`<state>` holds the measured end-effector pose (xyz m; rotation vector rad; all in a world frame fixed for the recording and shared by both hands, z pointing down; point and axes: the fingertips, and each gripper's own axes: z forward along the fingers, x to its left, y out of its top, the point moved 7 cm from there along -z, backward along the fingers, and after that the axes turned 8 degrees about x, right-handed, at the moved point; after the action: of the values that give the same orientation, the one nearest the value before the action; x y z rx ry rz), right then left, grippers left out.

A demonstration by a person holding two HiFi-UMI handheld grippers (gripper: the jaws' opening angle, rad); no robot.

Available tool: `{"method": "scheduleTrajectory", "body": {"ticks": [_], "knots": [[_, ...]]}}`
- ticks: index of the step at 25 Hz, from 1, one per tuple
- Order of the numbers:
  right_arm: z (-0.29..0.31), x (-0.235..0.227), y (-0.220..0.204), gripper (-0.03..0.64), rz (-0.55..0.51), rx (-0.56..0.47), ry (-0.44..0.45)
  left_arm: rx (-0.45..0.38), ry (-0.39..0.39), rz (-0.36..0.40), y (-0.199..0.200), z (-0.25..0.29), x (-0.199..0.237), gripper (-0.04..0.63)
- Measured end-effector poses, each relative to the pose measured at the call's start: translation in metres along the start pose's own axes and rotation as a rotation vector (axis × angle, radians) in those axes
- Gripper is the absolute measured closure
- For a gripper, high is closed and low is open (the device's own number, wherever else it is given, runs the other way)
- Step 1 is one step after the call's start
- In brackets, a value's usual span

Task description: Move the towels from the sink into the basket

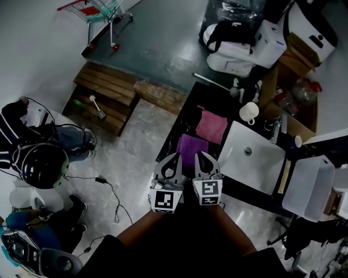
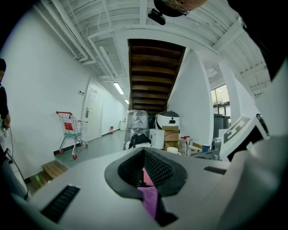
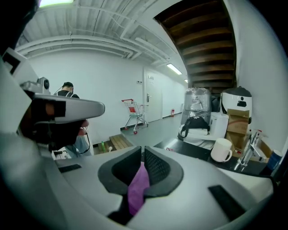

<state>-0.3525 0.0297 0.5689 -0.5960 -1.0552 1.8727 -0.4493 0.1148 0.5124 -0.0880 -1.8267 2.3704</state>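
Observation:
A purple towel (image 1: 191, 145) lies flat on the dark counter (image 1: 185, 117), just left of the white sink (image 1: 255, 163). A pink towel (image 1: 212, 126) lies beyond it. My left gripper (image 1: 174, 158) and right gripper (image 1: 204, 157) hover side by side over the purple towel's near edge. Both point forward with their jaws together and nothing clearly pinched. In the left gripper view the jaws (image 2: 144, 155) meet, and the pink towel (image 2: 146, 177) and purple towel (image 2: 150, 200) show through the slit below. The right gripper (image 3: 141, 155) shows purple cloth (image 3: 138, 186) the same way. A white bin (image 1: 310, 184) stands right of the sink.
A white mug (image 1: 249, 112) and a faucet (image 1: 276, 130) stand at the sink's far side. Boxes and bags (image 1: 255, 43) are piled beyond the counter. At the left are a wooden pallet step (image 1: 106, 95), a shopping cart (image 1: 100, 13), floor cables (image 1: 109, 187) and a person with a helmet (image 1: 43, 163).

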Motion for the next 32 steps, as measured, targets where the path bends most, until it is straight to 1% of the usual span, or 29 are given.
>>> {"method": "scheduleTrajectory", "body": {"ticks": [2,6,10,11,12,13,16,18,20,21,24,27,29,32], "knots": [[0.012,-0.002,-0.006,0.595,0.001,0.034,0.017,0.022,0.004,0.009,-0.003,0.004,0.004,0.581],[0.032,-0.004,-0.019,0.595,-0.002,0.107,0.041,0.040,0.014,-0.004,-0.005,0.010,0.009,0.581],[0.046,-0.007,-0.028,0.591,-0.006,0.148,0.069,0.053,0.027,-0.001,-0.003,0.013,0.008,0.581],[0.049,-0.008,-0.031,0.572,-0.006,0.162,0.079,0.057,0.032,0.000,-0.003,0.013,0.009,0.581],[0.054,-0.009,-0.034,0.527,-0.007,0.182,0.089,0.060,0.037,0.001,-0.003,0.014,0.009,0.581],[0.059,-0.010,-0.038,0.470,-0.008,0.204,0.098,0.064,0.042,-0.001,-0.003,0.015,0.010,0.581],[0.072,-0.011,-0.050,0.420,-0.013,0.260,0.119,0.078,0.051,-0.008,-0.006,0.015,0.011,0.581],[0.072,-0.008,-0.058,0.380,-0.009,0.302,0.163,0.086,0.060,-0.010,-0.005,0.006,0.005,0.581],[0.074,-0.003,-0.065,0.319,-0.013,0.352,0.216,0.092,0.073,-0.009,-0.004,-0.001,0.000,0.581],[0.077,-0.001,-0.068,0.304,-0.024,0.372,0.233,0.094,0.078,-0.011,-0.004,-0.001,0.001,0.581],[0.097,0.002,-0.078,0.289,-0.075,0.425,0.251,0.101,0.087,-0.016,-0.007,0.009,0.012,0.581],[0.111,0.000,-0.085,0.287,-0.127,0.451,0.227,0.102,0.091,-0.022,-0.012,0.020,0.022,0.581],[0.116,-0.002,-0.087,0.287,-0.138,0.456,0.214,0.102,0.094,-0.023,-0.014,0.024,0.026,0.581],[0.118,-0.002,-0.086,0.288,-0.132,0.471,0.219,0.100,0.097,-0.034,-0.014,0.024,0.029,0.581]]}}
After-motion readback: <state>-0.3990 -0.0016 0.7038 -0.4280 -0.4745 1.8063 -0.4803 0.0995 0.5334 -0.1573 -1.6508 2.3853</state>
